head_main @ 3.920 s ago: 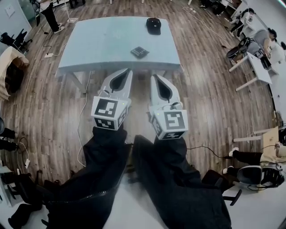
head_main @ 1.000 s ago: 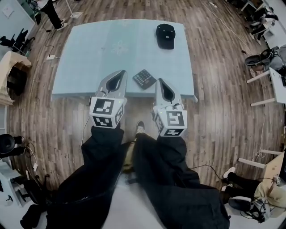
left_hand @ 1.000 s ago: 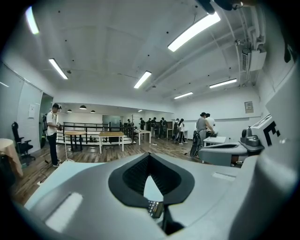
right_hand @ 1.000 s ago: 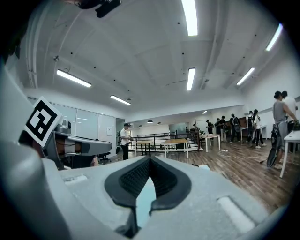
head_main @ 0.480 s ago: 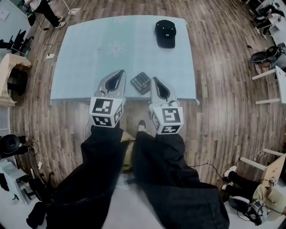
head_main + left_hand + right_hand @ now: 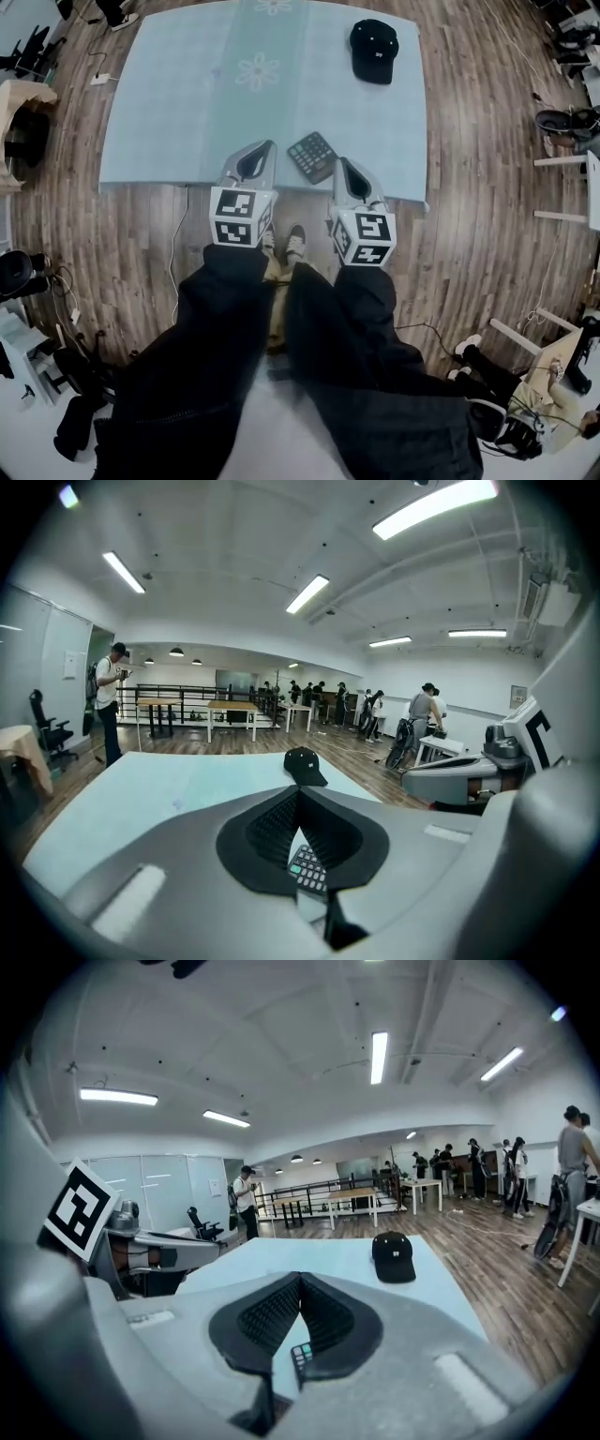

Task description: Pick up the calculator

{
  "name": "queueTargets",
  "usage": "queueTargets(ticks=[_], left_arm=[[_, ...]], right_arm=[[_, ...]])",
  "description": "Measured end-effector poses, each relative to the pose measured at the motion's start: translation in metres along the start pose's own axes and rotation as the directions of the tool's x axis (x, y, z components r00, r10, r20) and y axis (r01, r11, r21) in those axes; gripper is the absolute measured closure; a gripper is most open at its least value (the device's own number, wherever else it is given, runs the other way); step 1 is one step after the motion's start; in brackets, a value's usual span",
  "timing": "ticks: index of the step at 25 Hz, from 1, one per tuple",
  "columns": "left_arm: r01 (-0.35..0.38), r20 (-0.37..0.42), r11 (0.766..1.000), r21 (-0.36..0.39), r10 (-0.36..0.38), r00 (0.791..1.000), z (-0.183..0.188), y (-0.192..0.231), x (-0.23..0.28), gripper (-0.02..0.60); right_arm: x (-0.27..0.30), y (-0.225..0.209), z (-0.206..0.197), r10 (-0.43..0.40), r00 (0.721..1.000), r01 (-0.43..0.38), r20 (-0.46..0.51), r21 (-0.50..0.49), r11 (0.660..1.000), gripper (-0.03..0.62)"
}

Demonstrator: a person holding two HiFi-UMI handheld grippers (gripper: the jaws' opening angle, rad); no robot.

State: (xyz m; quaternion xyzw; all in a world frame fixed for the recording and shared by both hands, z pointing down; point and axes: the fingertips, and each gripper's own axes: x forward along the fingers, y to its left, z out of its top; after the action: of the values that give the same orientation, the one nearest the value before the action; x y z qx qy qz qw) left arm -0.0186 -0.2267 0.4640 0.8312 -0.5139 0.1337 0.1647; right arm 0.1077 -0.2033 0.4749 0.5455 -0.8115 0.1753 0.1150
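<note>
Left gripper [image 6: 266,145]: jaws closed tip to tip, gripping nothing. The calculator [image 6: 312,157] lies flat at the near edge of the table [image 6: 169,112], between both grippers. Right gripper [image 6: 340,163]: jaws closed, empty. A cap [image 6: 373,50] rests at far right.

- Left gripper [image 6: 266,144] held out front, jaws closed tip to tip, nothing between them.
- Right gripper [image 6: 340,162] alongside, jaws closed too, empty.
- Both point forward, not touching.
</note>
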Motion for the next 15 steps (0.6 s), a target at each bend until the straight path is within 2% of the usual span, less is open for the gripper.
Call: queueTargets(ticks=[4, 9, 15], left_arm=[[0.025, -0.076, 0.999, -0.028, -0.027, 0.997, -0.041, 0.012, 0.020, 0.584], [0.042, -0.174, 0.997, -0.058, -0.052, 0.983, -0.091, 0.019, 0.033, 0.584], [0.068, -0.257, 0.995, -0.072, -0.084, 0.963, -0.133, 0.014, 0.050, 0.584]], right_arm=[[0.016, -0.005, -0.044, -0.028, 0.994, 0.031, -0.110, 0.027, 0.999, 0.592], [0.033, -0.008, -0.096, -0.046, 0.973, 0.059, -0.228, 0.051, 0.997, 0.592], [0.046, -0.019, -0.135, -0.061, 0.948, 0.086, -0.311, 0.069, 0.994, 0.592]])
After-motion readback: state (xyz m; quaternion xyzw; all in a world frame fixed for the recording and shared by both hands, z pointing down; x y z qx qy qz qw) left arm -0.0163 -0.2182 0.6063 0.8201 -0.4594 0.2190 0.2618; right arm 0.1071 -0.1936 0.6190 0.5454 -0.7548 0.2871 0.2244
